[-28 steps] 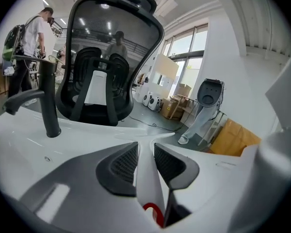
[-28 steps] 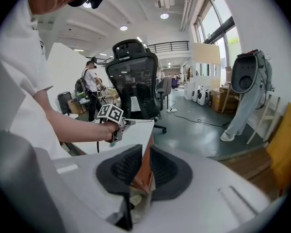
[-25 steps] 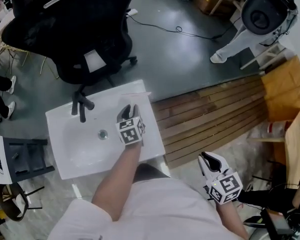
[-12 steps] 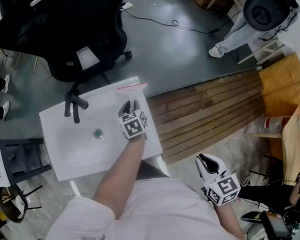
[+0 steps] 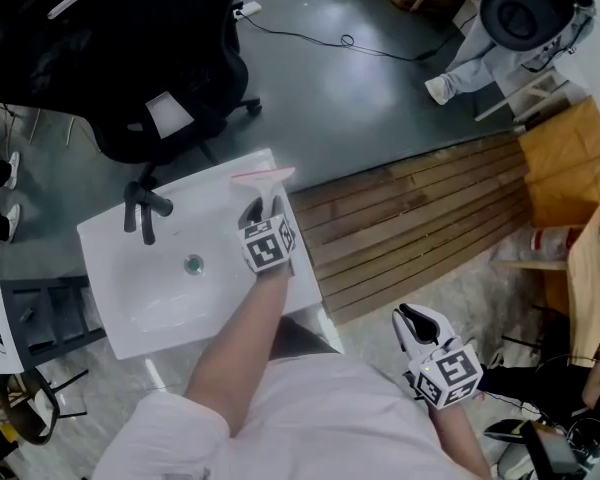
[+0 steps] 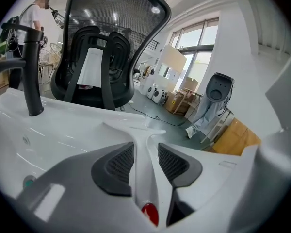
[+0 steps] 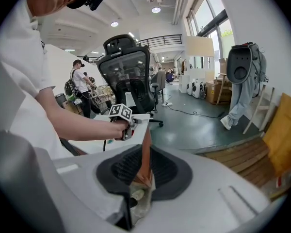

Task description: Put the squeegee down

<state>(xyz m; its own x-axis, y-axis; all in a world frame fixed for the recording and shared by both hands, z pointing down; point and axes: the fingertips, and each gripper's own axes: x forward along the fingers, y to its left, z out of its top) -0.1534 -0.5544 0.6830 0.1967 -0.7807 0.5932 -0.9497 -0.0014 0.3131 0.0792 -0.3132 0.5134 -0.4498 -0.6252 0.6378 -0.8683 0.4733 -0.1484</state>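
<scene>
Left gripper (image 5: 263, 213) has just been opening. Its fingers (image 6: 117, 165) stand apart with a thin gap on each side of the white handle of the squeegee (image 5: 264, 176), so the handle sits between them but we don't read it as gripped.

The squeegee lies on the flat rim of the washbasin (image 5: 105, 268), at about 1 o'clock from the drain (image 5: 193, 264). Its red-edged blade is right at the basin's far corner, at 12 o'clock from the left gripper.

Risks as we see them:
- The blade is at the rim edge. We can't tell whether it overhangs. A nudge toward 12 or 1 o'clock likely tips it onto the floor.
- The gap to the pads is slim. Backing out at an angle could catch the handle and drag it toward 6 o'clock or swing the blade.
- The rim is glossy. A slide toward 9 o'clock drops it into the bowl.

Right gripper (image 5: 415, 320) is well apart at 5 o'clock from the basin, clamped on an orange-brown strip (image 7: 145, 149), so no conflict there.
</scene>
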